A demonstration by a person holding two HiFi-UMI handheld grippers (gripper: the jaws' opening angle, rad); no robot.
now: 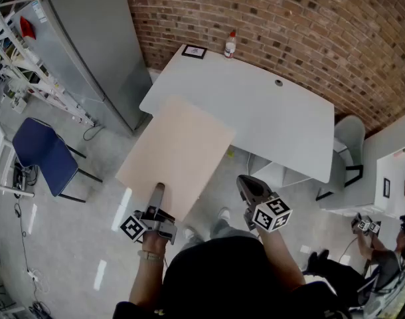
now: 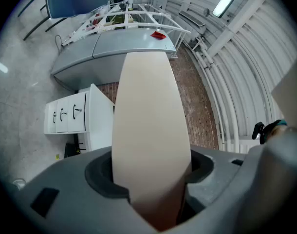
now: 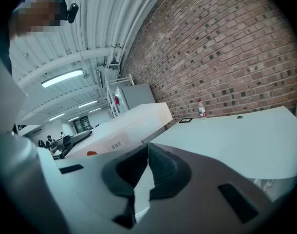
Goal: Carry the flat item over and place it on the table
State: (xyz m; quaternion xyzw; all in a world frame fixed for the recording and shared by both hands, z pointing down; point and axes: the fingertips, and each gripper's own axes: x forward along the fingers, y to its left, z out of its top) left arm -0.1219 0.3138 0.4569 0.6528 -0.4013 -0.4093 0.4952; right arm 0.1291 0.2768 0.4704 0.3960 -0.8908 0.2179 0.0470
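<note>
A flat beige board point(image 1: 177, 155) is held out in front of me, its far corner reaching over the near left edge of the white table point(image 1: 269, 121). My left gripper point(image 1: 157, 193) is shut on the board's near edge; in the left gripper view the board point(image 2: 148, 130) runs up from between the jaws and fills the middle. My right gripper point(image 1: 247, 188) hangs to the right of the board, shut with nothing in it. In the right gripper view its jaws point(image 3: 147, 150) meet, with the board point(image 3: 129, 126) to the left and the table point(image 3: 236, 140) ahead.
A brick wall point(image 1: 289, 25) backs the table, which carries a bottle point(image 1: 230, 44) and a small dark frame point(image 1: 194, 52). A grey cabinet point(image 1: 89, 45) stands to the left, a blue chair point(image 1: 40, 153) near it. A grey chair point(image 1: 348, 141) and a seated person point(image 1: 382, 258) are right.
</note>
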